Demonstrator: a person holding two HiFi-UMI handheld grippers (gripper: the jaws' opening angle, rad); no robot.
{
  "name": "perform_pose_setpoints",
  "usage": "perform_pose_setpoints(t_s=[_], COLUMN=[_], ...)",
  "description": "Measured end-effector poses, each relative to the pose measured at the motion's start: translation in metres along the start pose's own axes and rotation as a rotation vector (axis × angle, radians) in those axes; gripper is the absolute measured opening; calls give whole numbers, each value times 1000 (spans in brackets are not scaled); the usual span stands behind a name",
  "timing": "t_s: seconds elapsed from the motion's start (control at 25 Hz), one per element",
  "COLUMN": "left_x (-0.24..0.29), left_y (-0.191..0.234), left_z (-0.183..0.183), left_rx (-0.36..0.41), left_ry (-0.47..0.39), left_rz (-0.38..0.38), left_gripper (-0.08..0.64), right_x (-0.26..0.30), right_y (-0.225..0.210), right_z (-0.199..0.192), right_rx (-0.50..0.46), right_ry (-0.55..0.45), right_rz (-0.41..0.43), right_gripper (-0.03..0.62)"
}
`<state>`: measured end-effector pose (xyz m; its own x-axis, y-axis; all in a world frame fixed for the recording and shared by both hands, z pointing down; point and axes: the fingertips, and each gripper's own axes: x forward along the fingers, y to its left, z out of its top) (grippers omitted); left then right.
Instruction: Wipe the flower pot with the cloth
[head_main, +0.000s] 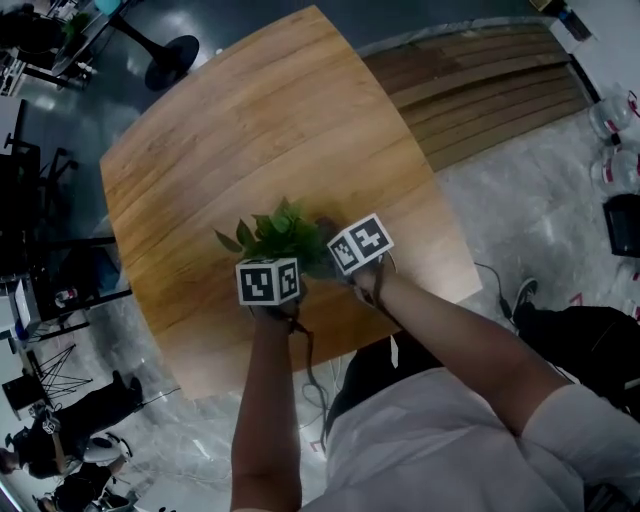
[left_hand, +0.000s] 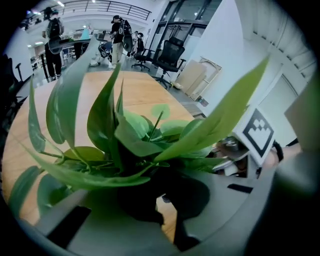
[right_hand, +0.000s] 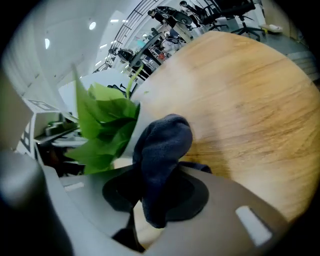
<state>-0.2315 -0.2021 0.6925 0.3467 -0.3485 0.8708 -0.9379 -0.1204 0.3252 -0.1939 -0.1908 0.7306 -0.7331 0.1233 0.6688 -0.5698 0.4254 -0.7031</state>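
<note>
While right hand-held gripper (right_hand: 159, 197) clamps cloth (right_hand: 162, 145) | left hand-held gripper (left_hand: 165, 212) clamps plant (left_hand: 132, 145) | tabletop (head_main: 260, 120) open beyond

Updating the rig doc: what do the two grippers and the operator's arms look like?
The left gripper and right gripper have grey moulded bodies with rounded black pads. Each carries a white cube with black square markers. A thin dark cable seems to trail from the left one. The operator wears a white short-sleeved shirt; forearms are bare.
</note>
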Motion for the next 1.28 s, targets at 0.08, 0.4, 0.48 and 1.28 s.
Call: perform_pose_setpoints(t_s=[0.08,0.4,0.48,1.28], left_x=[-1,-2,-1,-225], left_y=[1,-1,-3,-68], left_z=[-1,5,6,52], left_rx=[-22,-35,-26,98], left_ry=[5,13,4,-404], left_rz=[-1,22,32,12], left_gripper=[5,5,5,5], right_x=[-14,5,11,-186], right_y=[19,-1,-11,195], right_z=[-1,0,0,43], right_rx=[-7,37,40,-532], right_ry=[-10,-27,-28,-285], right_rz=[22,2,-3,-17], right_gripper=[100,100,100,100])
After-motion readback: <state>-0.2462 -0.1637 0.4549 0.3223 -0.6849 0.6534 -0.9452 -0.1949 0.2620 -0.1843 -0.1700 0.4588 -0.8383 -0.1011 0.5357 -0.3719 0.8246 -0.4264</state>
